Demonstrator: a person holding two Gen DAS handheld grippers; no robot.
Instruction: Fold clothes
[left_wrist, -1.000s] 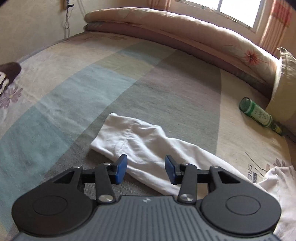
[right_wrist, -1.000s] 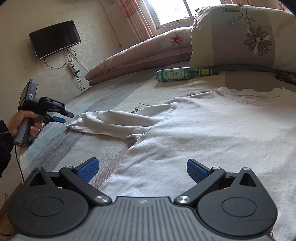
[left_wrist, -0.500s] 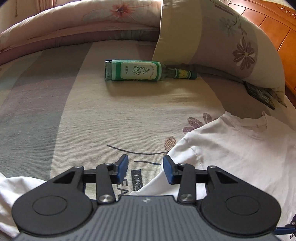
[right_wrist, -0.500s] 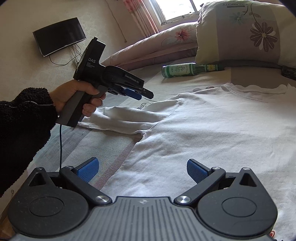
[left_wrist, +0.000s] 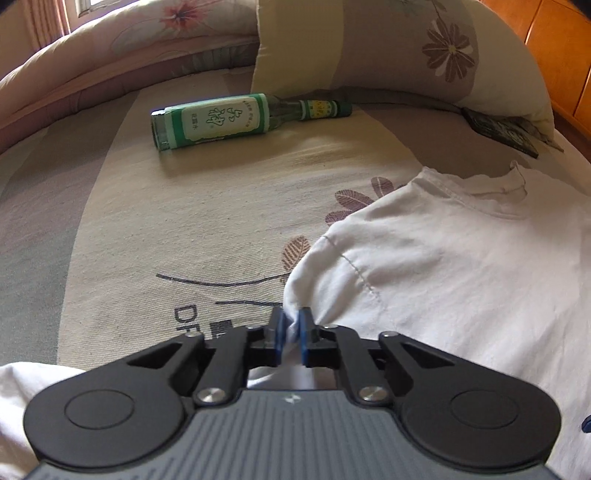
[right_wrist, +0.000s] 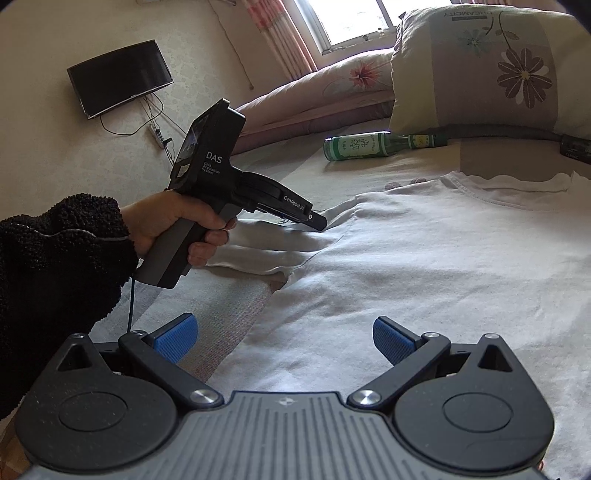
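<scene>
Pinching shirt (left_wrist: 443, 266) shoulder, left gripper (left_wrist: 291, 332) angled down; right gripper (right_wrist: 284, 332) spread.

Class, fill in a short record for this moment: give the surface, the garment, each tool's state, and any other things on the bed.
surface: bed with striped cover
garment: white shirt, spread flat
left tool: shut on the shirt's edge by the shoulder seam
right tool: open above the shirt, holding nothing
other things: green bottle lying on its side, flowered pillow
</scene>
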